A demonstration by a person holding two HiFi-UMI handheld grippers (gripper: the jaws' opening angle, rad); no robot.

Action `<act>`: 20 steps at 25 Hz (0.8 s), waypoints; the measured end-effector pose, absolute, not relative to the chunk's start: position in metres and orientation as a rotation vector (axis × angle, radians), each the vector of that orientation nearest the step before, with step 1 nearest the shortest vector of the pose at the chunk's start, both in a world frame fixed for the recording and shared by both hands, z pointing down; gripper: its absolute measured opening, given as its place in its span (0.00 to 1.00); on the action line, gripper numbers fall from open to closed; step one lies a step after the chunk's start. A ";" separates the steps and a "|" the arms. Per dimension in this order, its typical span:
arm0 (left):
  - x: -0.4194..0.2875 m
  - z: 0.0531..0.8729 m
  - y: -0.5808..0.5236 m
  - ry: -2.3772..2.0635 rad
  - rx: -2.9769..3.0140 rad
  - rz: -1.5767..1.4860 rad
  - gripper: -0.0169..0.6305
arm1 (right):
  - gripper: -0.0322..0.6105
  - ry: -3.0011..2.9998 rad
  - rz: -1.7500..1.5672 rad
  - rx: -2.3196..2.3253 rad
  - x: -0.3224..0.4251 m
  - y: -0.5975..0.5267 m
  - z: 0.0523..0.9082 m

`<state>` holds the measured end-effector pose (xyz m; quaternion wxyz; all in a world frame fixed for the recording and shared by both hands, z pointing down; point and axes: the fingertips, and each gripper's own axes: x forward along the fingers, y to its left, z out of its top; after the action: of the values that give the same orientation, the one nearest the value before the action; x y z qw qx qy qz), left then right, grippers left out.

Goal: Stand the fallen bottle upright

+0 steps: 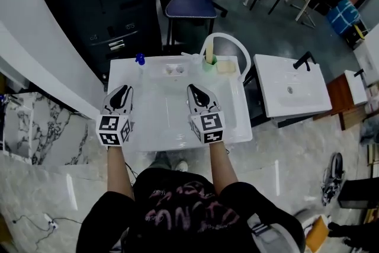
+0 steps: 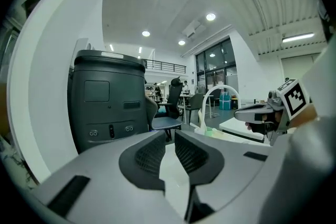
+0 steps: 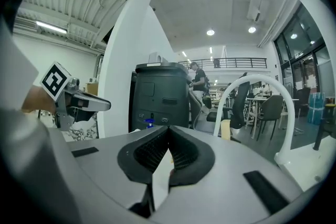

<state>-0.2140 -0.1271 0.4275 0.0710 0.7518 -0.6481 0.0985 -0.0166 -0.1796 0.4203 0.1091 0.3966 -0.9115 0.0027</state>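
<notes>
One blue-capped bottle (image 1: 140,59) sits at the sink's (image 1: 172,140) eleven o'clock, one green cup (image 1: 209,63) at one o'clock. The left gripper (image 1: 123,90) gapes slightly, empty; the right gripper (image 1: 194,90) is clenched.

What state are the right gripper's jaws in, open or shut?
Shut: the right gripper shows its jaws meeting at the tips, nothing between them.

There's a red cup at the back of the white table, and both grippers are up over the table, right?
Not quite. The cup at the back of the white table is green, not red, as the head view shows. The left gripper and the right gripper do hover over the table.
</notes>
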 end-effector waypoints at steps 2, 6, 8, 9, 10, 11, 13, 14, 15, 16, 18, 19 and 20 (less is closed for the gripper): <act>-0.208 0.423 -0.122 -1.958 2.270 0.290 0.11 | 0.07 -2.683 -0.003 1.176 -0.012 -0.177 0.415; -0.204 0.414 -0.113 -1.980 2.283 0.243 0.07 | 0.07 -2.692 -0.039 1.185 -0.007 -0.171 0.406; -0.202 0.411 -0.108 -1.999 2.285 0.242 0.06 | 0.07 -2.692 -0.057 1.193 -0.003 -0.168 0.403; -0.201 0.410 -0.106 -2.010 2.286 0.249 0.05 | 0.07 -2.691 -0.065 1.198 -0.001 -0.167 0.401; -0.200 0.408 -0.104 -2.021 2.288 0.254 0.05 | 0.07 -2.690 -0.070 1.203 0.001 -0.166 0.400; -0.198 0.407 -0.102 -2.031 2.290 0.254 0.05 | 0.07 -2.689 -0.074 1.207 0.003 -0.165 0.400; -0.196 0.403 -0.097 -2.057 2.299 0.244 0.05 | 0.07 -2.686 -0.086 1.211 0.004 -0.163 0.398; -0.195 0.401 -0.094 -2.073 2.306 0.240 0.05 | 0.07 -2.685 -0.093 1.210 0.004 -0.162 0.397; -0.193 0.400 -0.092 -2.082 2.311 0.240 0.05 | 0.07 -2.685 -0.098 1.210 0.005 -0.161 0.397; -0.192 0.400 -0.091 -2.086 2.312 0.244 0.05 | 0.07 -2.686 -0.099 1.212 0.005 -0.161 0.396; -0.192 0.401 -0.091 -2.088 2.297 0.250 0.05 | 0.07 -2.687 -0.101 1.217 0.006 -0.161 0.395; -0.192 0.402 -0.090 -2.089 2.287 0.245 0.05 | 0.07 -2.688 -0.102 1.217 0.006 -0.161 0.395; -0.194 0.401 -0.089 -2.091 2.280 0.235 0.05 | 0.07 -2.690 -0.103 1.216 0.006 -0.160 0.394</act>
<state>-0.1935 -0.0894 0.4013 0.0194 0.7348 -0.6738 0.0757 0.0059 -0.1602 0.3945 0.0935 0.4100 -0.9066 -0.0347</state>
